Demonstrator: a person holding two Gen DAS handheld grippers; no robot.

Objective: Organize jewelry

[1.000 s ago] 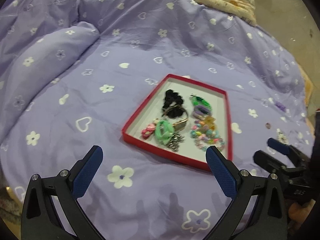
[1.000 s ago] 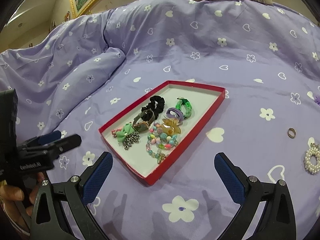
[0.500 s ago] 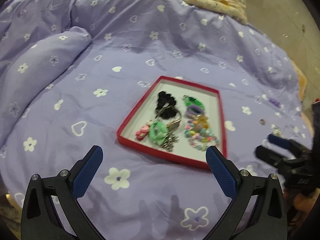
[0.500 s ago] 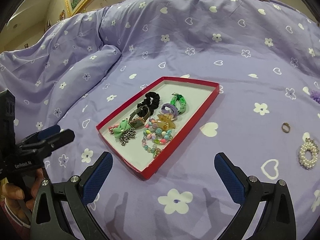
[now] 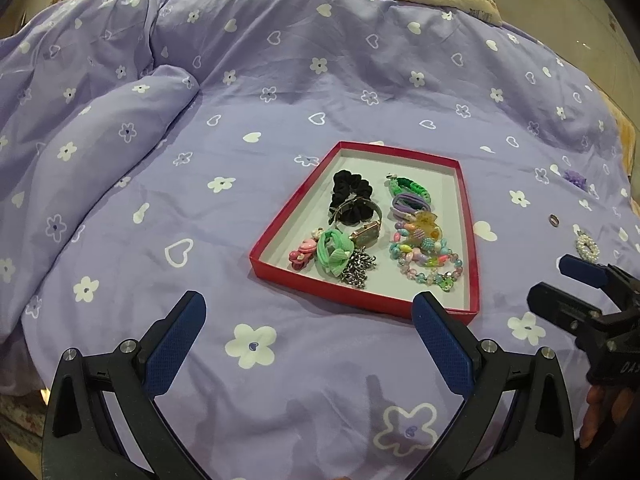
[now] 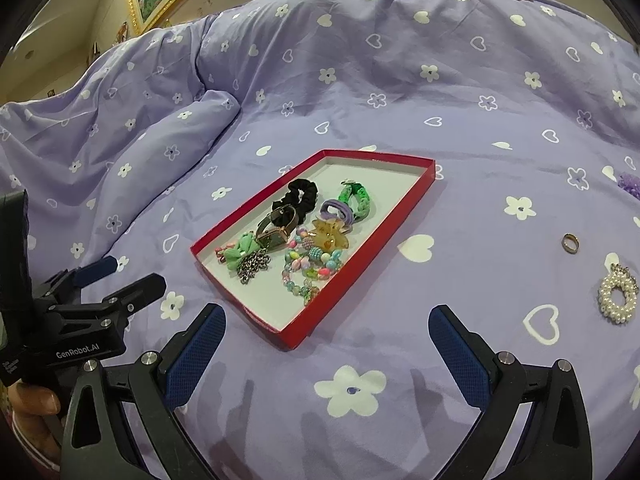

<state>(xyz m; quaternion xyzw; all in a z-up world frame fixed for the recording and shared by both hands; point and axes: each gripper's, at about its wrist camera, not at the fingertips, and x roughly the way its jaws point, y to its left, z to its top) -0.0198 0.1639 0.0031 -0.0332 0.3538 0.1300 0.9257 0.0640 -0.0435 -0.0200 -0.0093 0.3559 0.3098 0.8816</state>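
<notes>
The pearl ring (image 6: 618, 293) lies loose on the bed (image 6: 360, 80), at about 3 o'clock from my right gripper (image 6: 327, 346) and well apart from the red tray (image 6: 400, 216). I judge it light and bumpy, likely to roll off smooth pads, so I would pinch across one side of the loop and press lightly into the soft quilt. The small ring (image 6: 570, 243) beyond it at 2 o'clock looks hard, thin and slippery; it may sink into the fabric. A purple piece (image 6: 630, 182) at the far right edge is cut off, and I cannot tell what it is. In the tray the scrunchie (image 5: 352, 196), watch (image 5: 366, 234), chain (image 5: 358, 266) and beads (image 5: 428, 260) overlap, so their outlines blur together. Both my right gripper and my left gripper (image 5: 310, 346) are spread wide with nothing between the fingers.
</notes>
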